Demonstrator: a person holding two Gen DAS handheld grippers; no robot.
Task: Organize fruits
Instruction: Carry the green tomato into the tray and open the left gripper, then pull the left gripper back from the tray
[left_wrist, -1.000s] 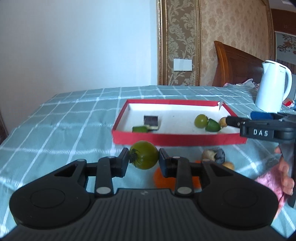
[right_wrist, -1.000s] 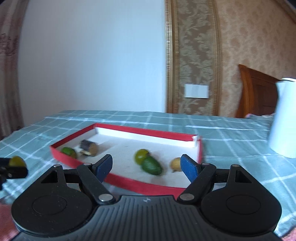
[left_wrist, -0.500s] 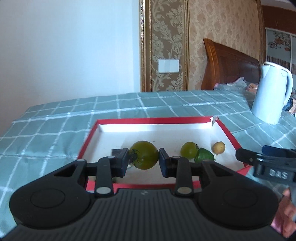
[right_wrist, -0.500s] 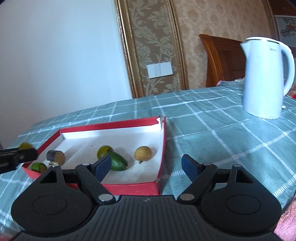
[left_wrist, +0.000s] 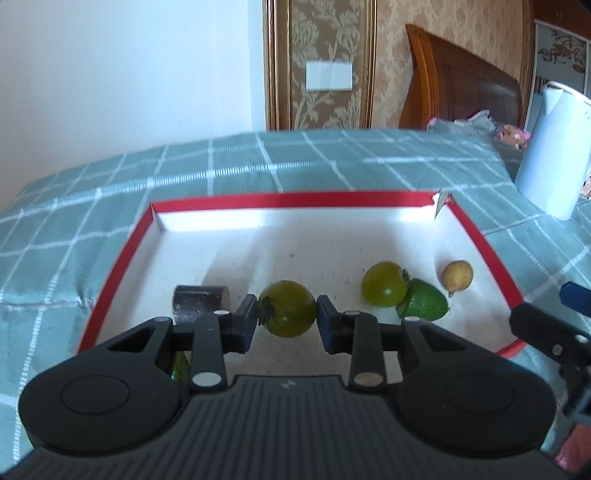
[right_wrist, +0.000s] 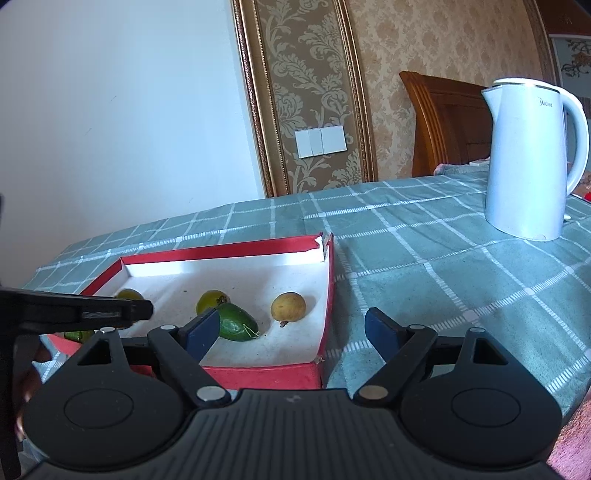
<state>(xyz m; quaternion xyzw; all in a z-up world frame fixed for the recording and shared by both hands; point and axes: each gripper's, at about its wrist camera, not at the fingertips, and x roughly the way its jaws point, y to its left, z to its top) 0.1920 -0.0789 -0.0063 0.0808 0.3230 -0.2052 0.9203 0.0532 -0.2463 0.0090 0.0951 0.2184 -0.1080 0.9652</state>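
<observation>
Left gripper (left_wrist: 287, 319): pads clamped on a dark green tomato (left_wrist: 287, 308), held above the near half of the tray.

Right gripper (right_wrist: 290, 330): jaws standing wide apart, nothing between the pads; poised at the near right corner of the tray.

Tray (left_wrist: 122, 258): shallow, red rim, white floor, on a worktop (right_wrist: 424, 266) covered with a teal checked cloth.

Tray contents, left wrist view:
- dark cylindrical piece (left_wrist: 201, 301), left of the held tomato, on the tray floor.
- lighter green tomato (left_wrist: 384, 284), right of centre.
- green oval fruit (left_wrist: 424, 304), touching the lighter tomato on its right near side.
- small tan round fruit (left_wrist: 457, 275), just right of those two, close to the right wall.
- a green item (left_wrist: 181, 365) at the near left, mostly hidden behind the gripper; kind cannot be told.

White electric kettle (right_wrist: 532, 158): upright on the worktop, far right, well apart from the tray.

Background: wooden headboard (right_wrist: 447, 122), wall switch plate (right_wrist: 320, 141).
</observation>
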